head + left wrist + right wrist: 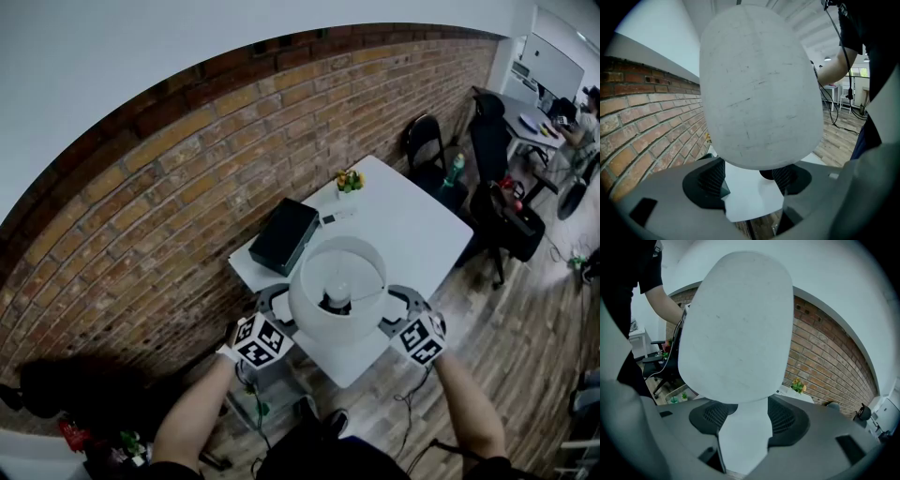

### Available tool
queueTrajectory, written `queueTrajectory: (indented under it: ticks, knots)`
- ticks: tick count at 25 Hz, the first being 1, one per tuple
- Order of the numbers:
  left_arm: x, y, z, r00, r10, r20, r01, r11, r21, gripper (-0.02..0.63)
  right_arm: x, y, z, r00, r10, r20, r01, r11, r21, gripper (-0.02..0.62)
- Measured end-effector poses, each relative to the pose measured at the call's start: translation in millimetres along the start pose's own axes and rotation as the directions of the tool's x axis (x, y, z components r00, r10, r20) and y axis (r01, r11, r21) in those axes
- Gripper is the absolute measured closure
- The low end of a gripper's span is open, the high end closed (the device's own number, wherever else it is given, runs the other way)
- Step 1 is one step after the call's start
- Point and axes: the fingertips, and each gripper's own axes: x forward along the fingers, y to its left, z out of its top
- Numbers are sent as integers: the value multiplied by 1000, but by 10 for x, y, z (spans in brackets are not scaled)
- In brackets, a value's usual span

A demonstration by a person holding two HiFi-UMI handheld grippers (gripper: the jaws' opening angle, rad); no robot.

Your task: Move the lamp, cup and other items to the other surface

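lamp transfer in hand: left gripper and right gripper flank its shade, jaws apart; next, likely carry it clear of the white table.

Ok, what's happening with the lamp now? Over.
Left tool and right tool open, flanking the lamp. Lamp at near edge of white table. Black box farther back on table.

Lamp shade and table are seen in plain white, box at 10 o'clock in black. Wall is done in red-brown brick, marker cubes patterned in black-and-white squares.
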Motion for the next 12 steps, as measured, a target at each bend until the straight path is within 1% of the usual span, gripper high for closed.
queueTrajectory:
  ticks: [3,6,12]
  knots:
    - [107,151,-20,1000,2,-1,-2,1000,11,301,125,-115,-10,1000,-13,-16,13,1000,8,334]
    - [230,246,-80,1000,1,-11,0,1000,20,301,252,-197,-39,999,-13,-32,13,1000,-9,334]
    - [431,286,-311,999,-21,-36,21,1000,8,301,486,-182,-186,998,7,-61,-6,1000,10,334]
